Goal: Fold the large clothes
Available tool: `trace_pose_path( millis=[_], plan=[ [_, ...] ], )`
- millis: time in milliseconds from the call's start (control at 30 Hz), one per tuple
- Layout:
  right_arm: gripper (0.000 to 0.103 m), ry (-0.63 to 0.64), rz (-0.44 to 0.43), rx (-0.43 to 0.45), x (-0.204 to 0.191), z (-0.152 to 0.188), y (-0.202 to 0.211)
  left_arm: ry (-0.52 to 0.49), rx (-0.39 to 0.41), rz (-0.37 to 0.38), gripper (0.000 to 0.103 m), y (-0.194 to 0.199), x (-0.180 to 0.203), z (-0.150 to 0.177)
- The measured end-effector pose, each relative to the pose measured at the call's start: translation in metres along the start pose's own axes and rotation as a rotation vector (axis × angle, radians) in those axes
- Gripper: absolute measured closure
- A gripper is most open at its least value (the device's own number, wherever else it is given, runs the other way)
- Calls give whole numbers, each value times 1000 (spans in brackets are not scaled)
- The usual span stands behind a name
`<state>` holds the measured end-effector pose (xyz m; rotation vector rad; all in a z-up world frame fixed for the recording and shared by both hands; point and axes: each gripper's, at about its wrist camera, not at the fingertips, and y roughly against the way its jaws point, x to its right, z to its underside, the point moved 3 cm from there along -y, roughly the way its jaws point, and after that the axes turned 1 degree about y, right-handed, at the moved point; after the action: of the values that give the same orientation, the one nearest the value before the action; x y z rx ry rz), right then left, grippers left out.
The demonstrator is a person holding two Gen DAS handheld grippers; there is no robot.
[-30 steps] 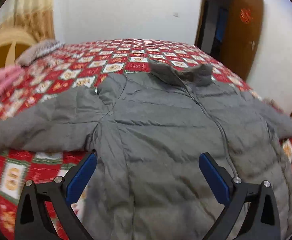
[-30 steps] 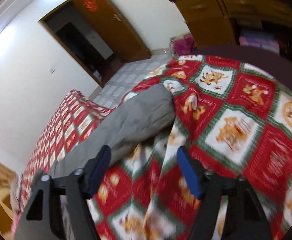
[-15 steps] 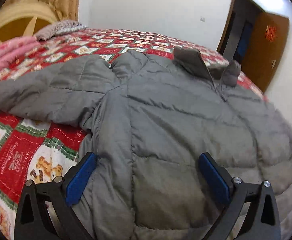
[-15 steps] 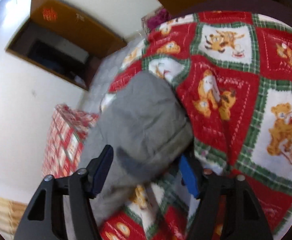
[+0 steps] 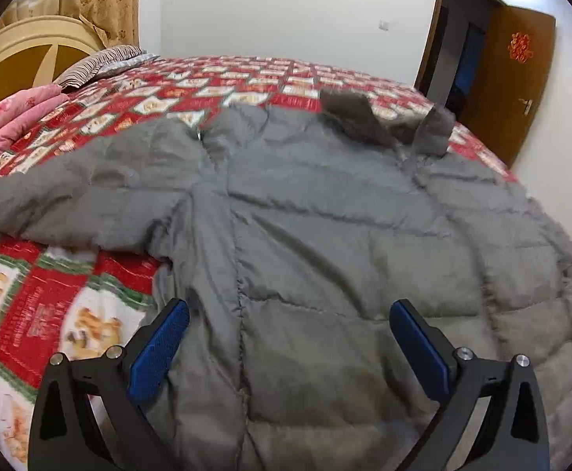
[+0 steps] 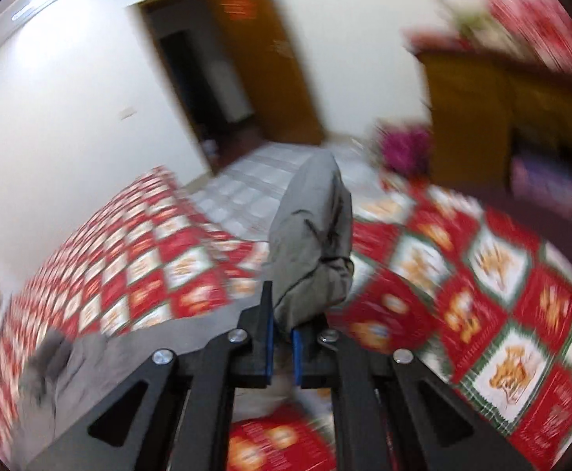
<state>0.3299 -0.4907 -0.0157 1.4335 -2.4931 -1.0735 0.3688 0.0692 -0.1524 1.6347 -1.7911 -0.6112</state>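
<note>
Right hand-held gripper [image 6: 282, 337] now clamped on the grey sleeve [image 6: 311, 235], wide apart half a second ago; sleeve lifted off the bed [image 6: 482, 274], rising toward 12 o'clock. First fold probably starting: sleeve across the body. Left hand-held gripper [image 5: 286, 337] still spread wide, holding nothing, poised over the jacket [image 5: 325, 227] near its hem. Jacket flat, collar at 12 o'clock, other sleeve out at 9 o'clock. Bed edge near at 3 o'clock; plenty of quilt free toward 12 o'clock.

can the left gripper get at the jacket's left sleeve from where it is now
Probably yes. The left gripper is open above the jacket, and the sleeve lies flat on the bedspread with nothing over it.
</note>
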Motion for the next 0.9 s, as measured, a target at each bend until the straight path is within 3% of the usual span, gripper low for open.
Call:
trace_pose_path(
  millis=[200, 467, 667, 800, 900],
  plan=[
    [94, 316, -185, -20, -155, 50, 34, 50, 68, -28, 1, 52, -21, -14],
    [95, 610, -487, -146, -327, 174, 50, 138, 124, -63, 1, 99, -77, 2],
    [95, 761, -594, -226, -419, 268, 43, 183, 142, -93, 1, 115, -112, 11],
    [94, 796, -645, -302, -452, 314, 38, 196, 140, -110, 1, 117, -130, 16],
    [81, 803, -729, -356, -466, 339, 37, 200, 133, -122, 1, 114, -137, 17]
  ],
)
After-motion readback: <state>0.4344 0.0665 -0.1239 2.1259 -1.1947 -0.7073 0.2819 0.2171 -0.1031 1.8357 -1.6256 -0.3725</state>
